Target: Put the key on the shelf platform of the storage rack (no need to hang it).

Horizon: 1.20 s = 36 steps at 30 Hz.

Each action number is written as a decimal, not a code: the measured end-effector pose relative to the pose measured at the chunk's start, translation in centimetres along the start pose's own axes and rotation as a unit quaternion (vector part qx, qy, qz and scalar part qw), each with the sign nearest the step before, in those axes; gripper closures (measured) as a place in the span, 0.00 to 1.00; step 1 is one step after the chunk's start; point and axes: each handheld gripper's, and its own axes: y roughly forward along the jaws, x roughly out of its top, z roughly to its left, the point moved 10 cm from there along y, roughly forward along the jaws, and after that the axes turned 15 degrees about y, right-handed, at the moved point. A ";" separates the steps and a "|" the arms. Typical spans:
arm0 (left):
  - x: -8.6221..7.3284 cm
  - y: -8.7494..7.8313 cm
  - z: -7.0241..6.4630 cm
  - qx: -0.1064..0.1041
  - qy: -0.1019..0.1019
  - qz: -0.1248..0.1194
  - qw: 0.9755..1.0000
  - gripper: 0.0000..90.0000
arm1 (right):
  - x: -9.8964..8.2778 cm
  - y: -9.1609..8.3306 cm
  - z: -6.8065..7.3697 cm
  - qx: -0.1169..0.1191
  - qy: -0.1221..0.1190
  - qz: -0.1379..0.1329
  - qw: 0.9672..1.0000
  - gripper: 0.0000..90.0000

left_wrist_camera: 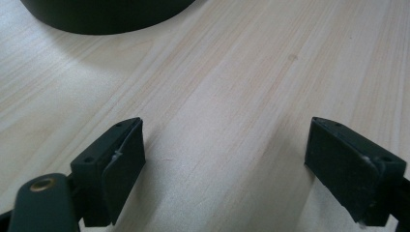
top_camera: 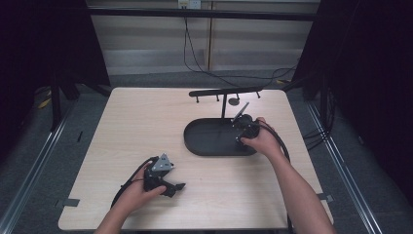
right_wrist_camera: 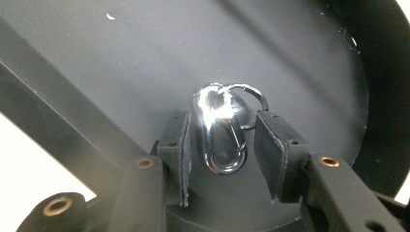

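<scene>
A shiny metal carabiner (right_wrist_camera: 222, 145) with a small ring on its top end sits between the jaws of my right gripper (right_wrist_camera: 225, 125), over the floor of a black oval tray (right_wrist_camera: 121, 58). The left pad is close beside the clip and the right pad (right_wrist_camera: 270, 150) stands clear of it, so the gripper is open. In the high view my right gripper (top_camera: 241, 134) points down into the right end of the tray (top_camera: 204, 141). My left gripper (top_camera: 178, 187) lies low over the wooden table (top_camera: 146, 122) near the front, open (left_wrist_camera: 225, 140) with bare wood between its pads.
A black rack (top_camera: 226, 91) with several small hooks rises on a post from the tray's back edge. The tray's rim (left_wrist_camera: 106, 14) lies ahead of the left gripper. Cables run across the floor behind the table, and dark curtains stand on both sides.
</scene>
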 end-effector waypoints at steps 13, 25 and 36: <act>0.0 0.0 0.0 0.000 0.000 0.000 1.000 0.15 | -0.3 -0.4 0.1 0.022 0.029 0.005 0.999 0.51; 0.0 0.0 0.0 0.000 0.000 0.000 1.000 0.15 | -0.3 -0.7 0.3 0.039 0.031 -0.002 0.999 0.38; 0.0 0.0 0.0 -0.001 0.000 -0.001 1.000 0.15 | -0.4 -1.9 0.8 0.054 0.035 -0.015 0.998 0.33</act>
